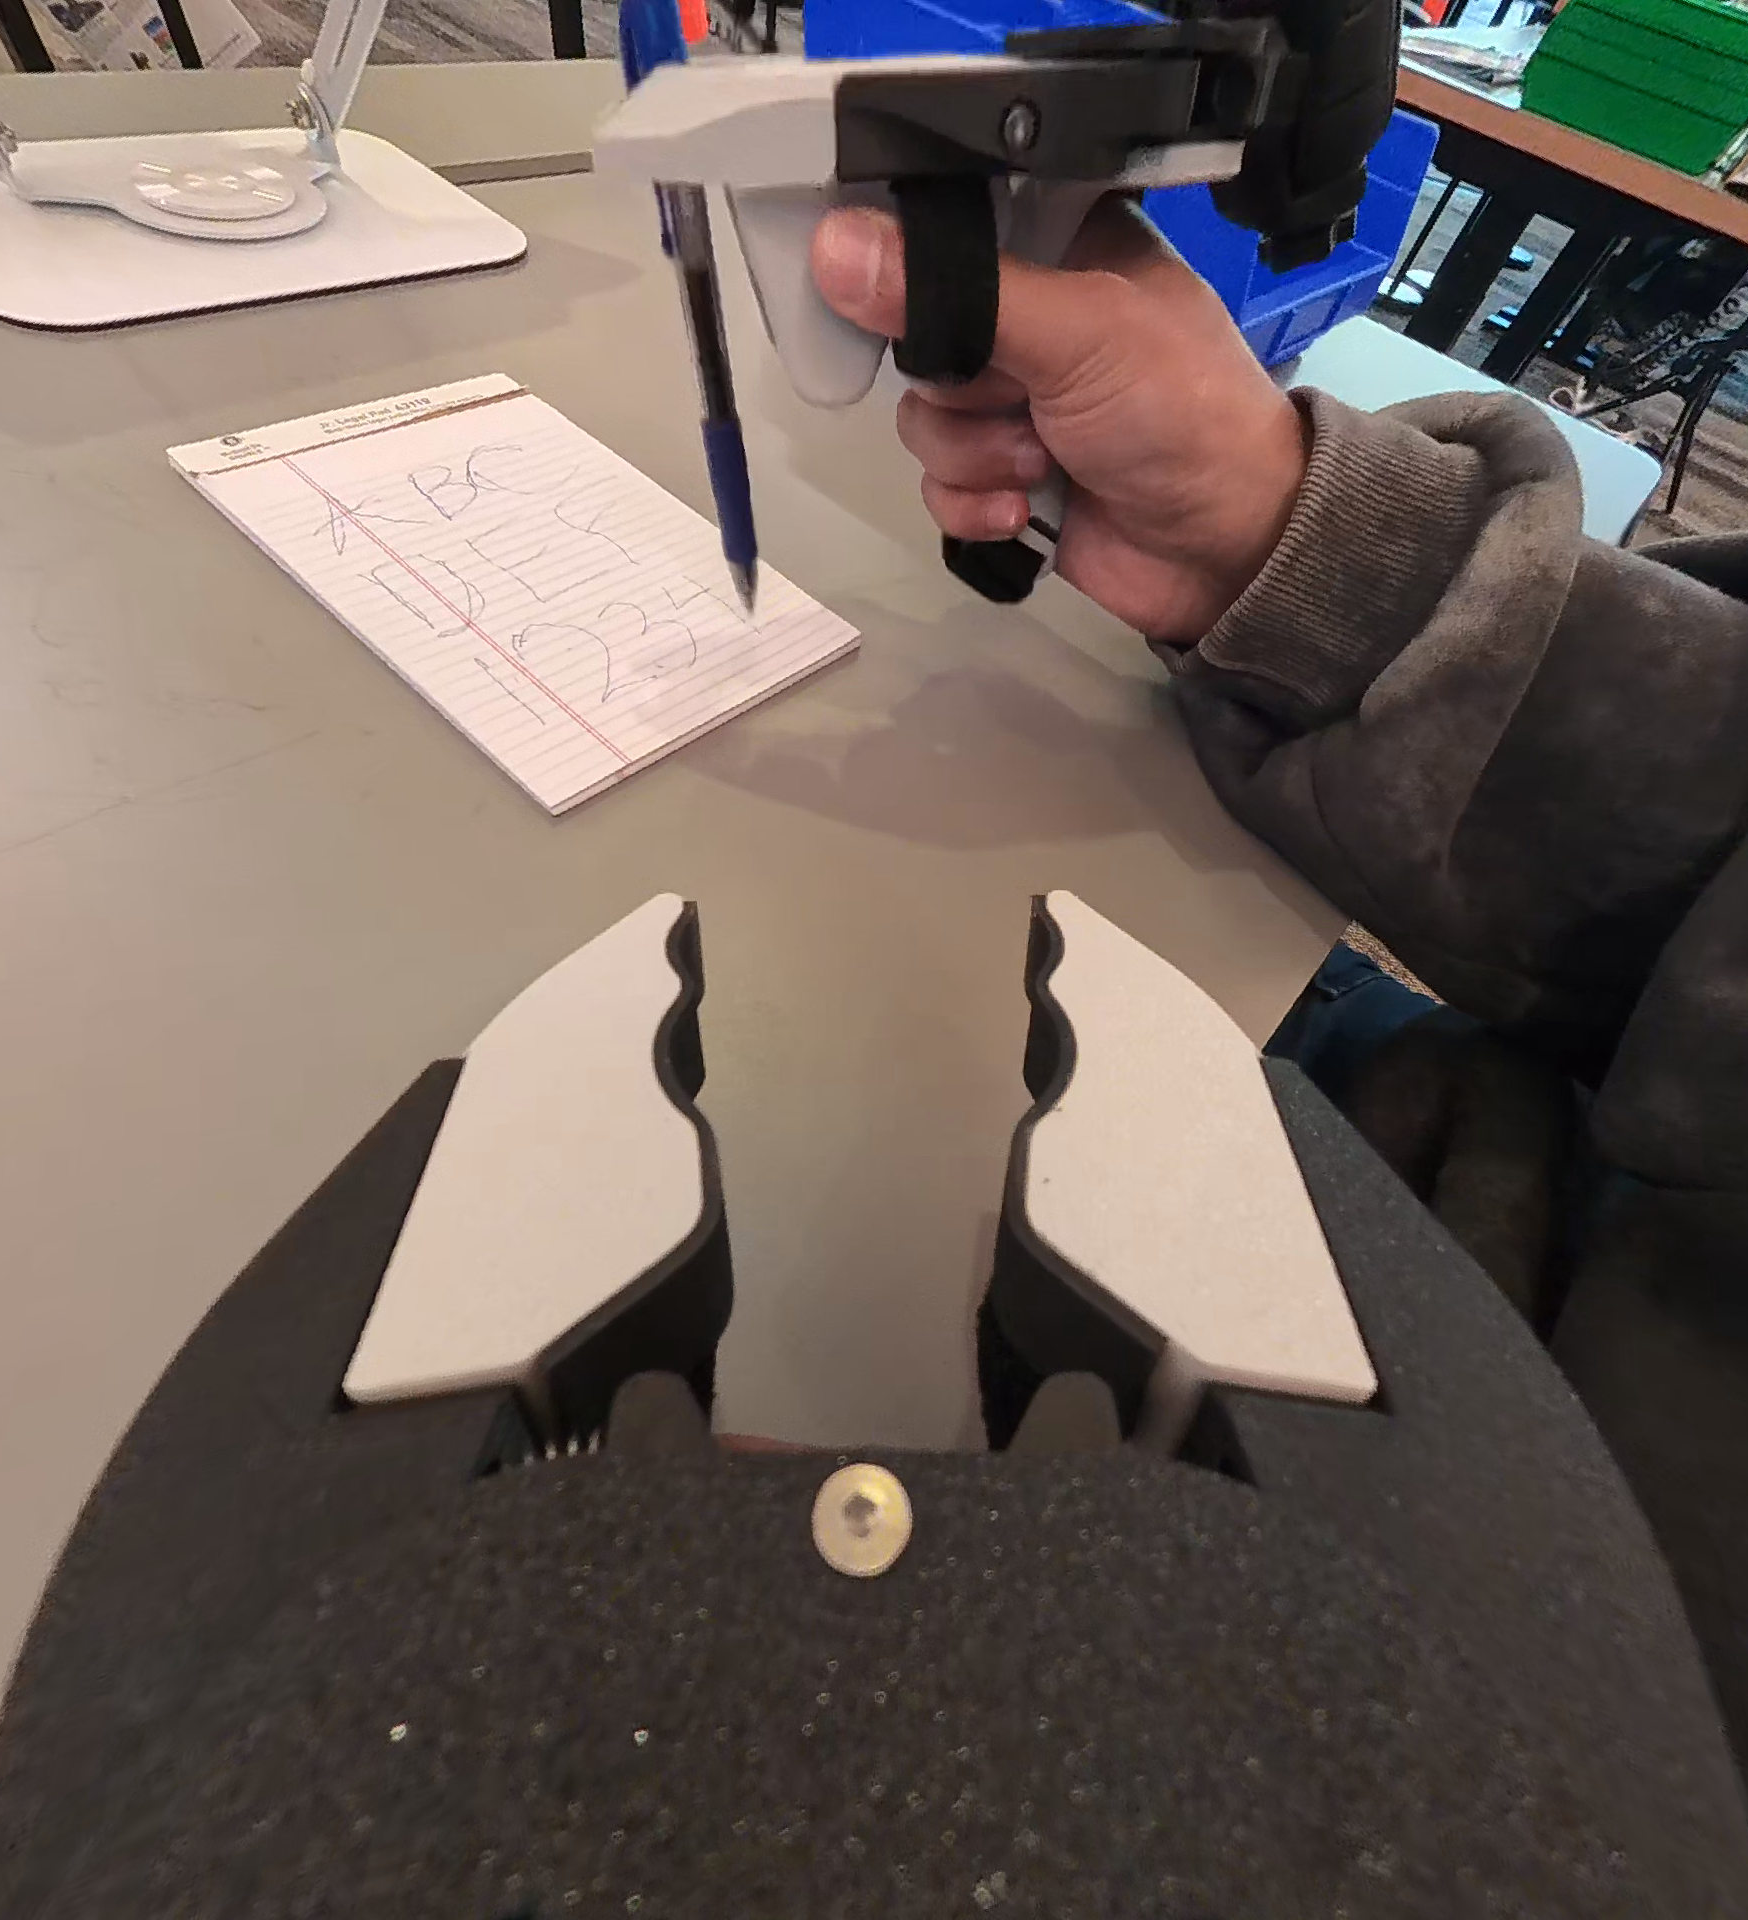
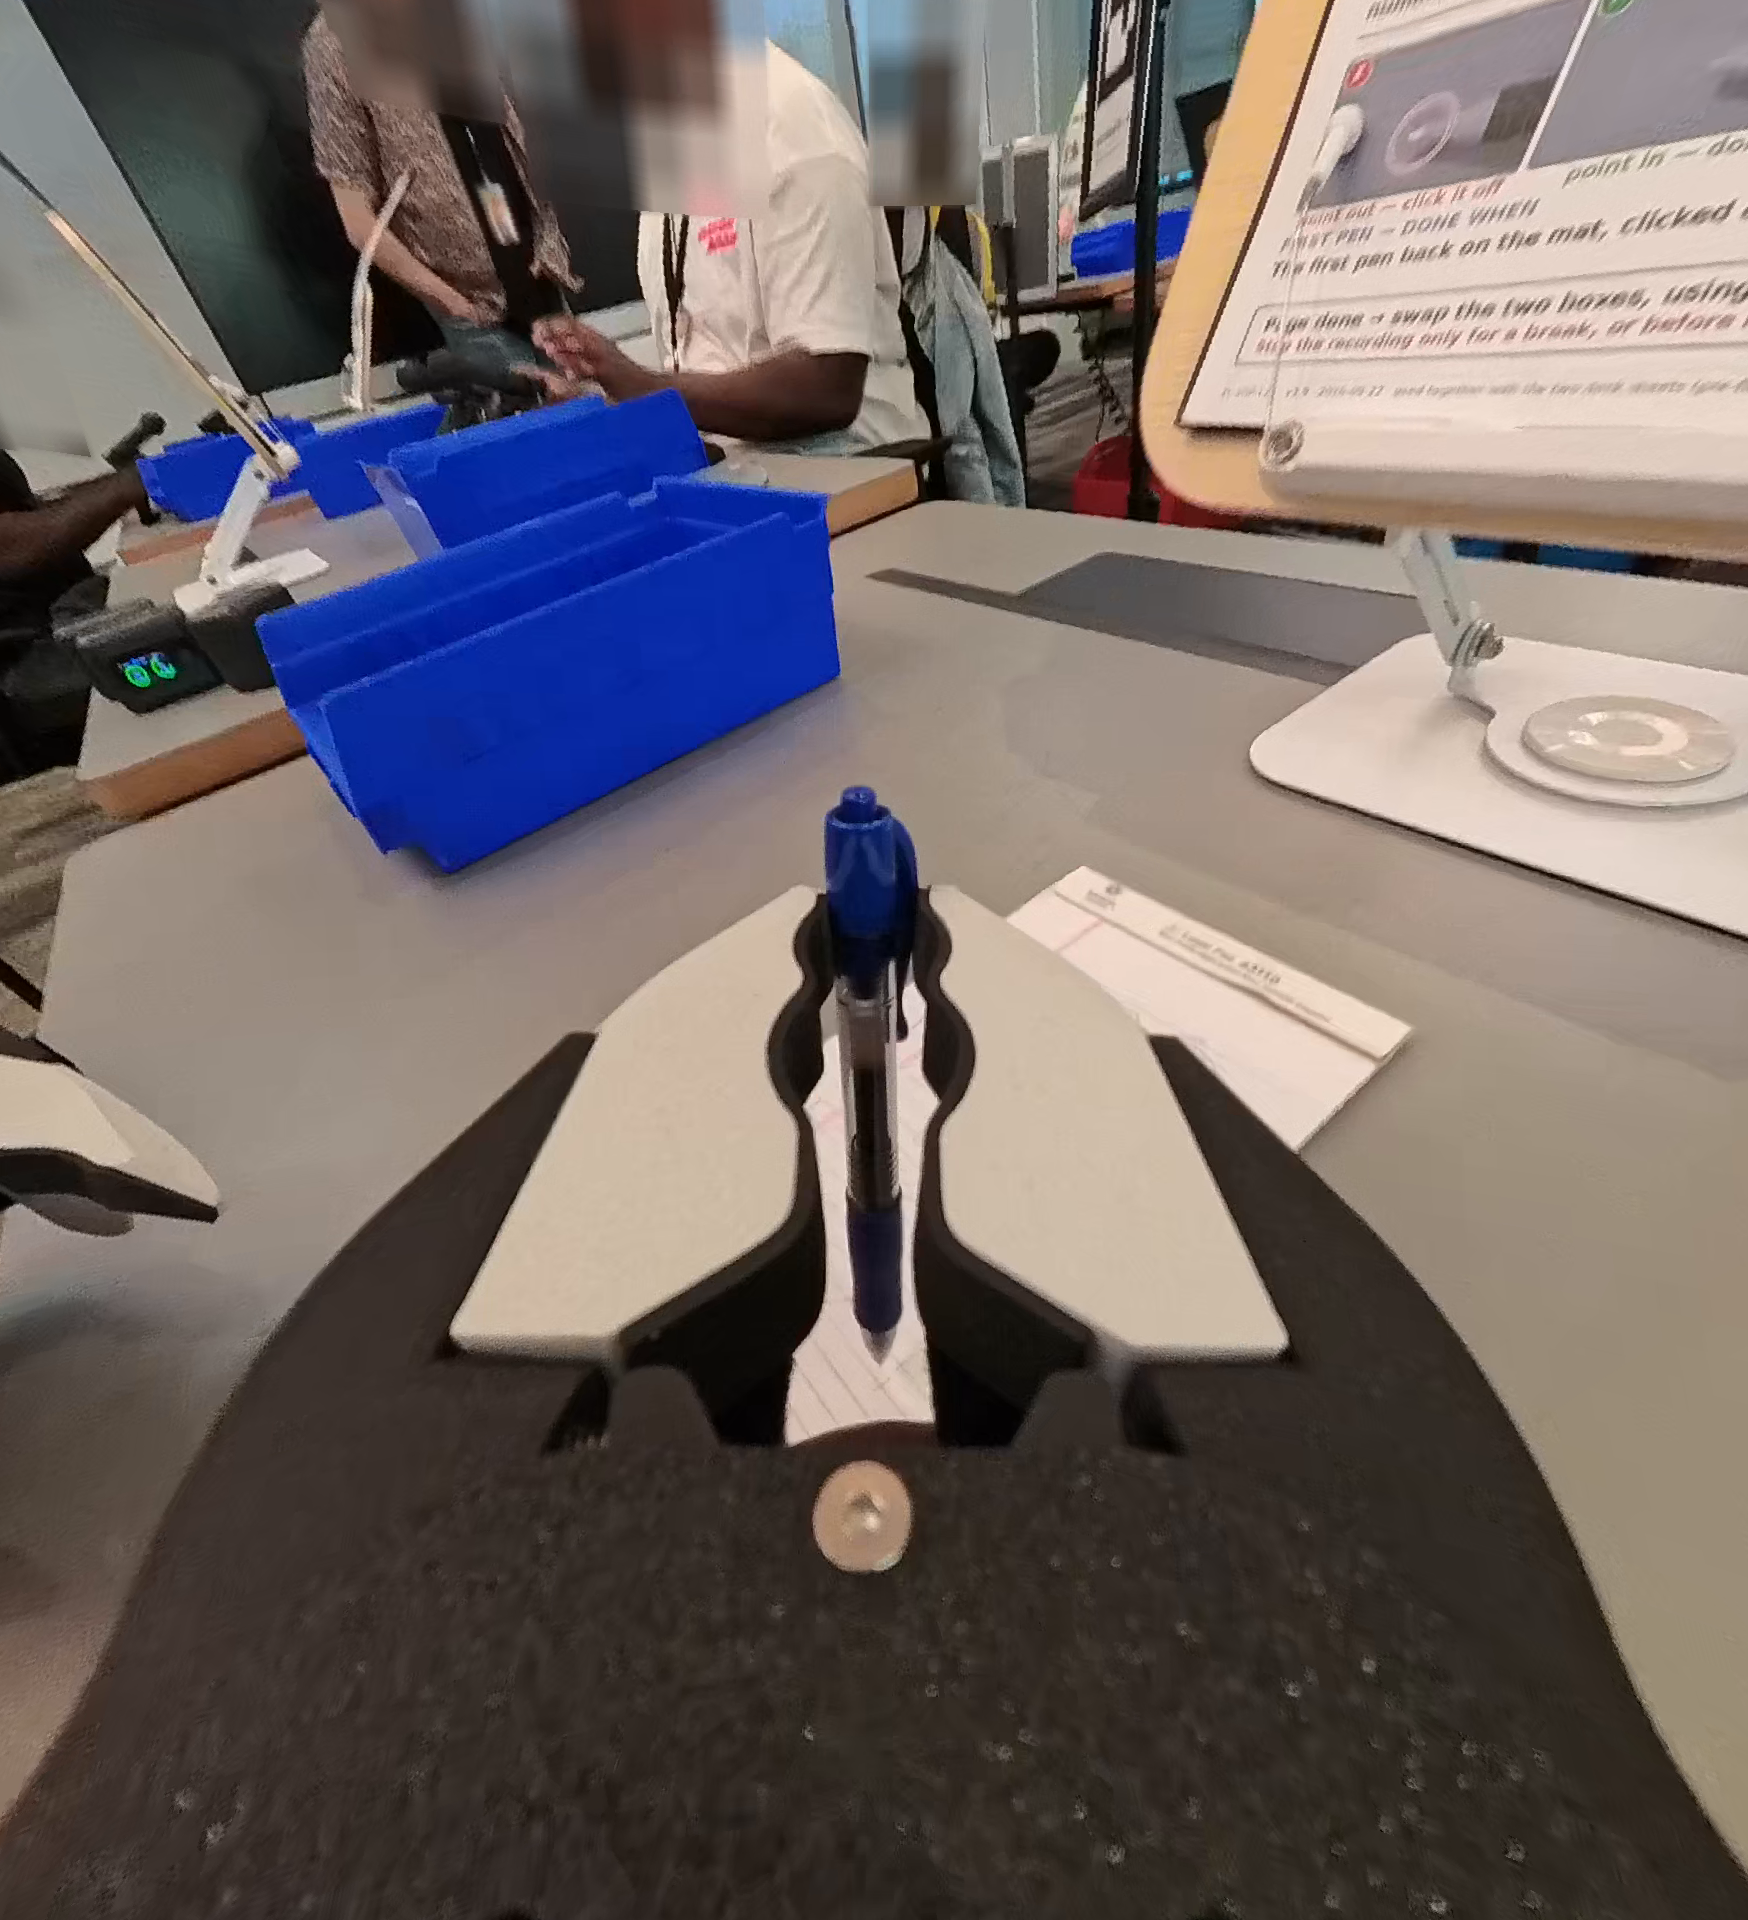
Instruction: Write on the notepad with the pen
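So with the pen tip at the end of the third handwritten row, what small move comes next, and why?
Probably lift the right hand-held gripper slightly, raising the pen clear of the notepad. Its tip sits at the row's end near the page's right edge, leaving little room; the left hand-held gripper hangs open, away.

Lighting: bright, even, diffuse indoor light.
Shadows: a soft grey shadow is cast on the counter (image 1: 174, 935) beneath the sleeve (image 1: 1452, 665).
Glare: faint sheen on the counter.
Blur: right wrist view smeared, the background most; mosaic patches overlaid.
Distortion: wide-angle bending is noted at the edges.
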The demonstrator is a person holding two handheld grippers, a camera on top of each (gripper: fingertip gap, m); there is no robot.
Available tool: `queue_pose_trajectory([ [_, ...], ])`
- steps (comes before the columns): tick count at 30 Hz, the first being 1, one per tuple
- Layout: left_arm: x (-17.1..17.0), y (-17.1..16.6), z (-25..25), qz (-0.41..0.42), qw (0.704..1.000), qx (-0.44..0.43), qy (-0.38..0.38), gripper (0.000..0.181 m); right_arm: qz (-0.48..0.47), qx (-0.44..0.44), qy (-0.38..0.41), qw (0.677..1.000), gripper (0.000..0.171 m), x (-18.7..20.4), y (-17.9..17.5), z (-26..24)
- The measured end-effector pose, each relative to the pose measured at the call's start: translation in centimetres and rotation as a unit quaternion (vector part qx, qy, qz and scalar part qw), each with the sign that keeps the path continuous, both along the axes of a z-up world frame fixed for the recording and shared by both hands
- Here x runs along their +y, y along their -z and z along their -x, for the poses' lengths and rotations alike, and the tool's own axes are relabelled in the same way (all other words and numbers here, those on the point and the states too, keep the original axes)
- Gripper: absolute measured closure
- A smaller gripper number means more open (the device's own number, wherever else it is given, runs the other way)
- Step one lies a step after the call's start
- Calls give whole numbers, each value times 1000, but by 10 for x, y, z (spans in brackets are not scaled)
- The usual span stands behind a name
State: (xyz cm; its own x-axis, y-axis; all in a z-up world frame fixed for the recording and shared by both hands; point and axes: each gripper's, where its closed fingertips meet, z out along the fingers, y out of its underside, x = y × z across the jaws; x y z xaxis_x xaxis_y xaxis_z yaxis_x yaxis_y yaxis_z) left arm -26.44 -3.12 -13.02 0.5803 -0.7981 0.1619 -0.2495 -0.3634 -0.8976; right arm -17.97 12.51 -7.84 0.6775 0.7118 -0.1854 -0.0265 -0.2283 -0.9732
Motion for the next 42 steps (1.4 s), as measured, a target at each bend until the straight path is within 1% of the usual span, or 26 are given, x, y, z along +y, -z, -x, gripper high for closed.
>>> queue_pose_trajectory([
  [2,0,0,0,1,1000,0,0,122,-9,10,8,1000,157,4,-10,-8],
  [5,0,0,0,0,1000,0,-1,122,-19,-7,39,999,157,12,-16,-24],
  [14,1,1,0,3,1000,-1,0,122,-18,-9,73,997,157,25,-1,-30],
  [25,2,2,1,5,1000,-3,1,122,-16,-16,69,997,157,29,5,-27],
  [42,2,2,3,5,1000,-4,-1,122,-12,-16,53,998,157,37,8,-6],
])
